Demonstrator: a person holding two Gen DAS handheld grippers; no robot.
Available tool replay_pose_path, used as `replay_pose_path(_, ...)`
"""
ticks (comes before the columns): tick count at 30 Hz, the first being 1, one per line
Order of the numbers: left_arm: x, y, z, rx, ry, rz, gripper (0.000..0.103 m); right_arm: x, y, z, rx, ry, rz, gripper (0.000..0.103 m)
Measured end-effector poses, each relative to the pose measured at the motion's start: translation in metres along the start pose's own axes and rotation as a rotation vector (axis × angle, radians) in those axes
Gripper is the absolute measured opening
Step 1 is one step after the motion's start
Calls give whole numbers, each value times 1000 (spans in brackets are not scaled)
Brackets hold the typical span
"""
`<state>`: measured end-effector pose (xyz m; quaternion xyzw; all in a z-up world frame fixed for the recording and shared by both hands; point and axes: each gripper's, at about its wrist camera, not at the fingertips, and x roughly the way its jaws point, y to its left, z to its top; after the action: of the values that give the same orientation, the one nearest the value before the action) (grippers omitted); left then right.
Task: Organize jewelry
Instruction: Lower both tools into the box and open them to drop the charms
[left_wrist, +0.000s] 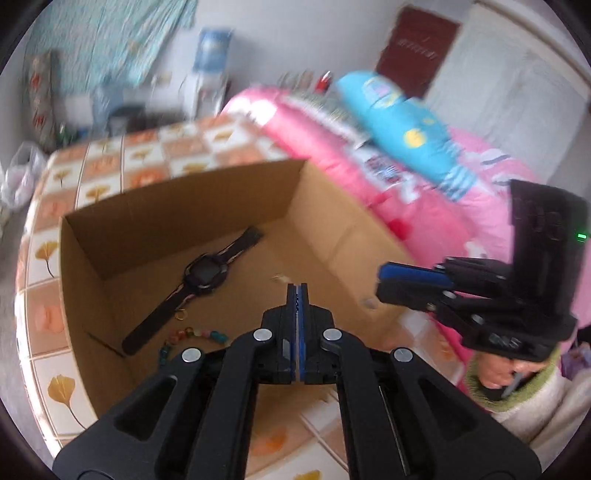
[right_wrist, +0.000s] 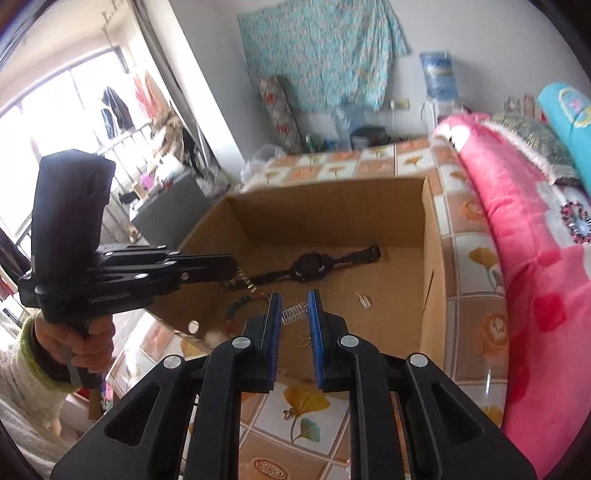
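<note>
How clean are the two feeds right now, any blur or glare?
Left wrist view: motion blur smears the pink quilt and background; the watch in the box stays readable. Right wrist view: sharper, but the window is blown out white. Both bend straight edges.

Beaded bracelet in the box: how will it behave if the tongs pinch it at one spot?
The beaded bracelet is a strand of separate small beads, so it probably droops and swings rather than holding its loop. Round, glossy-looking beads may slip or roll between flat pads. It looks light; pushed, it would likely slide on the cardboard box floor toward the watch.
</note>
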<state>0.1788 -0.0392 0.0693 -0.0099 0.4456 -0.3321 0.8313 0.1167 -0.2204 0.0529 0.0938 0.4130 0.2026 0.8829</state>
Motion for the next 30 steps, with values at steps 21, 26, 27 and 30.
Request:
replay_pose_path(21, 71, 43, 18, -191, 237, 2, 22, 71, -13, 42, 33, 164, 6, 25)
replay_pose_path(26, 63, 38, 20, -166, 193, 34, 22, 47, -14, 41, 48, 120, 2, 25)
replay_pose_path(27, 60, 36, 20, -159, 181, 39, 23, 41, -14, 41, 51, 107, 2, 25)
replay_pose_path(30, 39, 27, 18, -136, 116, 37, 26, 17, -13, 39, 57, 62, 15, 25)
